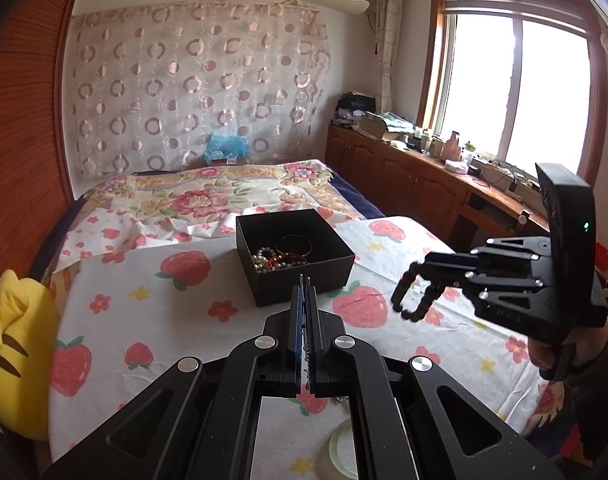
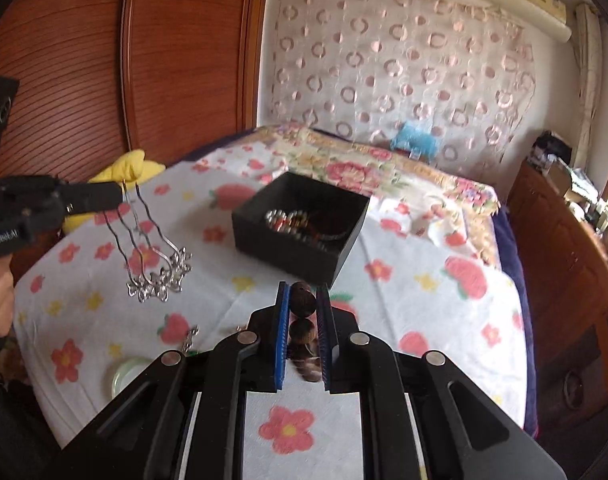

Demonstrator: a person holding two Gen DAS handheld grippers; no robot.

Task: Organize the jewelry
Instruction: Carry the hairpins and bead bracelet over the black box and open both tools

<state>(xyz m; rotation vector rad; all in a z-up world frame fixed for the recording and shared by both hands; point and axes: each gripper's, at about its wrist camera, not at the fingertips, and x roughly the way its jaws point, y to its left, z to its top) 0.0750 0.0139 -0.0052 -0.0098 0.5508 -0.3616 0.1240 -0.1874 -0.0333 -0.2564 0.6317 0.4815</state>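
A black open box point(image 1: 304, 276) holding pearl and dark bead jewelry stands on the strawberry-print cloth; it also shows in the right wrist view point(image 2: 304, 240). My left gripper point(image 1: 304, 280) is shut on a silver necklace, which hangs from it with a flower pendant point(image 2: 160, 280), left of the box. My right gripper point(image 2: 303, 300) is shut on a brown bead bracelet point(image 2: 303, 300), just in front of the box. In the left wrist view the right gripper point(image 1: 414, 300) hangs right of the box with the dark beads looped below it.
A pale green bangle point(image 2: 122, 372) and a small silver piece point(image 2: 190, 340) lie on the cloth near the front left. A yellow plush point(image 1: 12, 352) sits at the bed's left edge. A wooden cabinet point(image 1: 424, 184) runs along the right under the window.
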